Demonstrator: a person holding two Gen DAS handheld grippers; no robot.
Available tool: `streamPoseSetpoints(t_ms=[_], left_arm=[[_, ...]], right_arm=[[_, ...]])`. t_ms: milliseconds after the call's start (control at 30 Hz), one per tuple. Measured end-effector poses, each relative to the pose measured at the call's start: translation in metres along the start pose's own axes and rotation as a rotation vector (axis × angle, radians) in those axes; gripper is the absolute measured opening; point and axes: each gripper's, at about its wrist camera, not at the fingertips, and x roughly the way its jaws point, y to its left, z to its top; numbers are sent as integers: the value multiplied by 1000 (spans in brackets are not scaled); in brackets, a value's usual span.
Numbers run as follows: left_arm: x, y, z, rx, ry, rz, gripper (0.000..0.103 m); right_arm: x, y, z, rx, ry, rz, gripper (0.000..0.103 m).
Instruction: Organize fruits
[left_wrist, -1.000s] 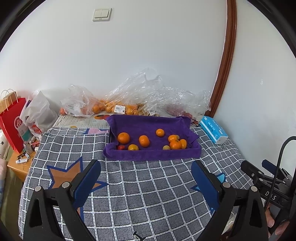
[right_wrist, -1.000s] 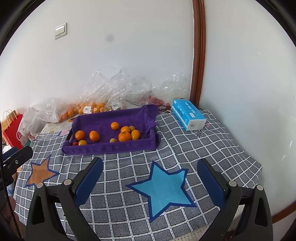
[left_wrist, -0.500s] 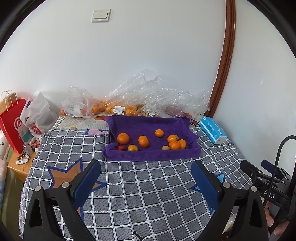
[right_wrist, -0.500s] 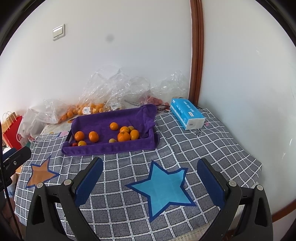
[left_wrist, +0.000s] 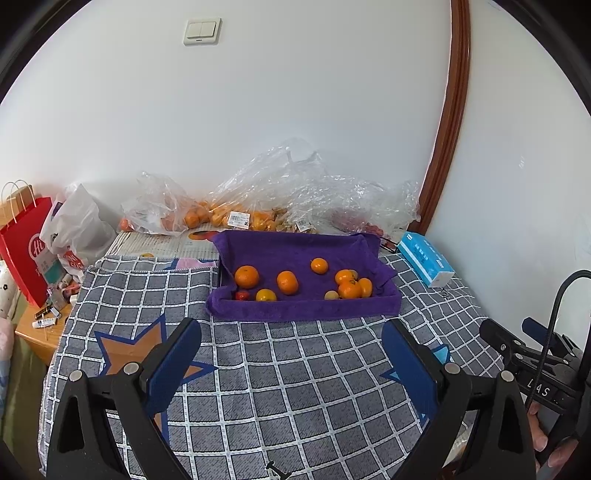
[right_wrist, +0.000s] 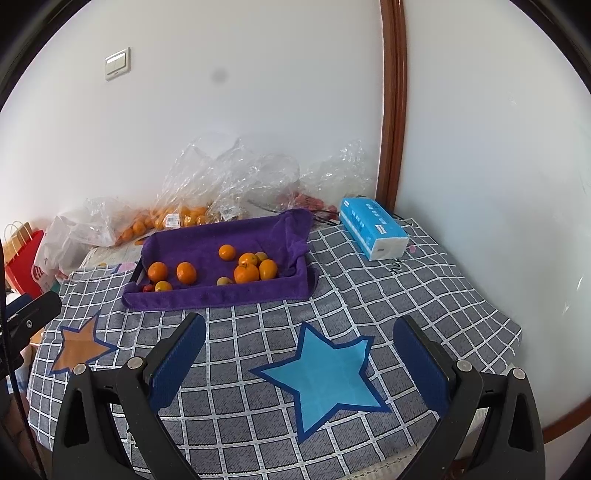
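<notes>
A tray lined with a purple towel (left_wrist: 295, 310) (right_wrist: 221, 293) sits at the back of the table. It holds several oranges (left_wrist: 246, 276) (right_wrist: 246, 273), smaller yellow fruits (left_wrist: 266, 295) and a small red fruit (left_wrist: 242, 295). My left gripper (left_wrist: 291, 350) is open and empty, above the checked cloth in front of the tray. My right gripper (right_wrist: 299, 347) is open and empty, above a blue star (right_wrist: 325, 373) on the cloth.
Clear plastic bags of oranges (left_wrist: 221, 218) (right_wrist: 177, 218) lie behind the tray against the wall. A blue tissue pack (left_wrist: 424, 264) (right_wrist: 373, 232) lies right of the tray. A red paper bag (left_wrist: 26, 240) and a side table stand at the left. The right gripper's body (left_wrist: 532, 362) is at the table's right edge.
Both grippers have drifted slightly; the tray sits a little higher in each view. Nothing was taken or let go.
</notes>
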Motion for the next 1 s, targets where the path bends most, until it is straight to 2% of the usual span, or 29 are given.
streamPoseSetpoints(t_ms=[1000], left_arm=[[-1,4,1,-15,-6,2,99]], right_arm=[[3,4,-1,-6,4,4,100]])
